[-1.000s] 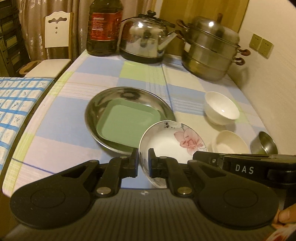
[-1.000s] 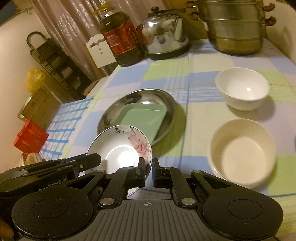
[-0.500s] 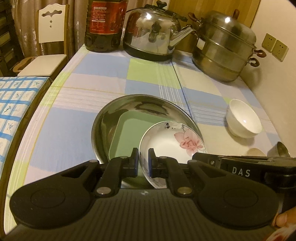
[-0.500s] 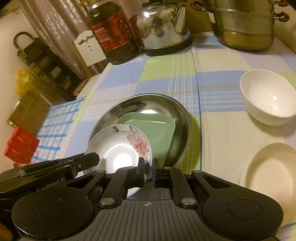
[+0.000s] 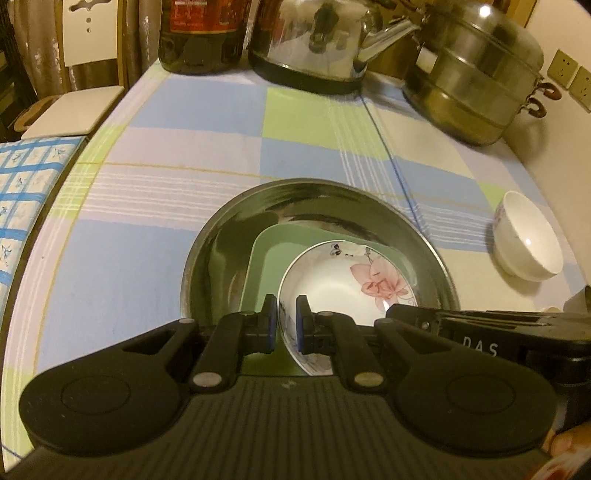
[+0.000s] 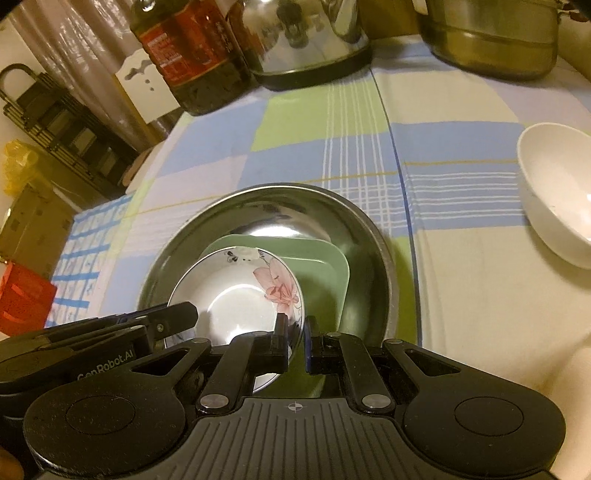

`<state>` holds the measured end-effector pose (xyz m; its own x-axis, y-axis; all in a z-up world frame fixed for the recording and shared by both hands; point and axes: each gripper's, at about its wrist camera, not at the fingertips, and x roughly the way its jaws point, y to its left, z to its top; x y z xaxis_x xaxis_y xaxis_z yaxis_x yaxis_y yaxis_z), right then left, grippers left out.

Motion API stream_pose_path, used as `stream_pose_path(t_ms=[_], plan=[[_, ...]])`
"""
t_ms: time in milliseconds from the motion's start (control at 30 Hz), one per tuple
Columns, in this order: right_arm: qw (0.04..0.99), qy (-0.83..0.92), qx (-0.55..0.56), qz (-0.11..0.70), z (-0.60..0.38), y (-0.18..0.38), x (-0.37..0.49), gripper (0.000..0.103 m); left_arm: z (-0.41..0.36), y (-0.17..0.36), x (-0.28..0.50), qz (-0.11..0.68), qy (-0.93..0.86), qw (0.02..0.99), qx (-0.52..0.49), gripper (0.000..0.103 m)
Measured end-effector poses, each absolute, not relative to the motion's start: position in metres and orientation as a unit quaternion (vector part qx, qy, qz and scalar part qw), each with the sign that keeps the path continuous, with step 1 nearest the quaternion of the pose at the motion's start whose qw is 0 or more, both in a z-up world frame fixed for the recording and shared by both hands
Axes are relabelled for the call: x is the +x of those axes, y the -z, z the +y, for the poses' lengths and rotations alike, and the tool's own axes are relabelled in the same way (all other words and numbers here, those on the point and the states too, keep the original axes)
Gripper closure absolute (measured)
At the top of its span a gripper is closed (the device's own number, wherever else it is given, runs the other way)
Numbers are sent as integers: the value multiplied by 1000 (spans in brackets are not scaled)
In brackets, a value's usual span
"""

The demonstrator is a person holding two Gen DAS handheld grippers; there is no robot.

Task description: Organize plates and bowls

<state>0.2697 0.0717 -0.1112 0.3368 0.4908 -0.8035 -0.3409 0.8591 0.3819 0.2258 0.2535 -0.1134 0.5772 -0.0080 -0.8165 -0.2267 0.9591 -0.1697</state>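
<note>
A white flower-printed plate is held over the green square plate, which lies in the round steel dish. My left gripper is shut on the flower plate's left rim. My right gripper is shut on its right rim. Whether the flower plate touches the green plate, I cannot tell. A white bowl stands to the right on the checked cloth.
A steel kettle, an oil bottle and a stacked steamer pot line the back edge. A wall is at the right. A chair and a second table are at the left.
Both grippers carried the flower plate forward and left, from beside the steel dish to over the green plate inside it. The cream bowl at the right has left both views.
</note>
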Motion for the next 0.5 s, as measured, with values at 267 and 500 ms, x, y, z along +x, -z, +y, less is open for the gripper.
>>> stream_pose_path(t_ms=[267, 500], plan=[[812, -244, 71, 526, 75, 123, 276, 95, 257, 121, 235, 461, -58, 877, -126, 95], [825, -239, 73, 507, 73, 116, 276, 95, 255, 110, 236, 449, -60, 884, -118, 94]])
